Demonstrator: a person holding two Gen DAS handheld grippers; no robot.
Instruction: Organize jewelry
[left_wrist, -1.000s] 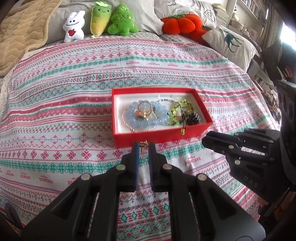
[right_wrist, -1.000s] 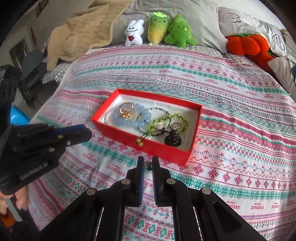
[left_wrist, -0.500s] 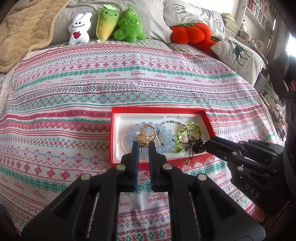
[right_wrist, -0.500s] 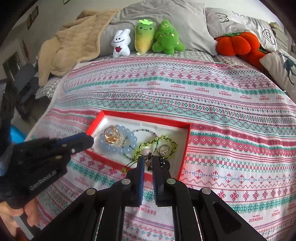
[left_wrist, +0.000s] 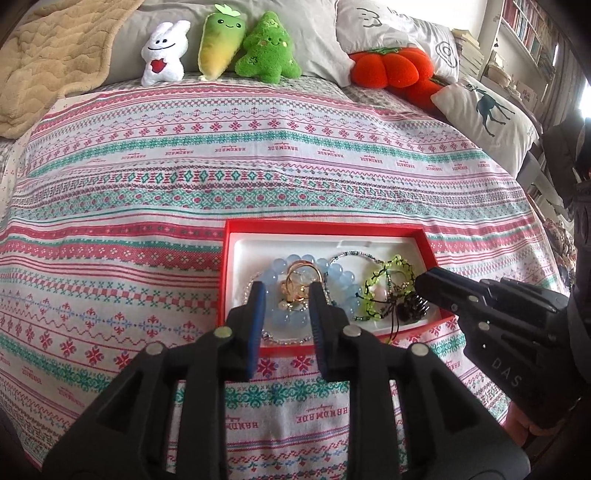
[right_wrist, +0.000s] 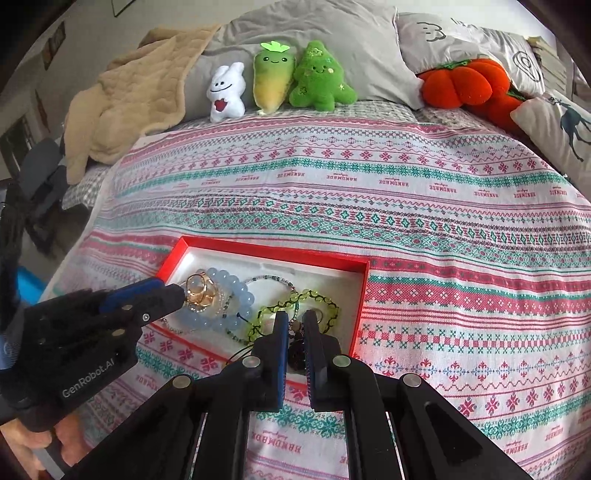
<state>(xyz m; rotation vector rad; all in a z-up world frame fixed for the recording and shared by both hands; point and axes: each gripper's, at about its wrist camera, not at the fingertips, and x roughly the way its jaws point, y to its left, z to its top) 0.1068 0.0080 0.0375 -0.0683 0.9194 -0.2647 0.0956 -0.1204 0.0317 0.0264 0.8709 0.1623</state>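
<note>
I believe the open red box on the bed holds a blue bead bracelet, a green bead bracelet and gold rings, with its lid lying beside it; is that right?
No lid lies beside the red box; neither wrist view shows one anywhere. The blue bead bracelet, green bead bracelet and gold rings are inside.

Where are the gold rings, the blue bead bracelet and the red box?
gold rings (left_wrist: 301, 282), left wrist view, on the hoops.
blue bead bracelet (left_wrist: 341, 275), left wrist view, right-side beads.
red box (right_wrist: 364, 291), right wrist view, right wall.
</note>
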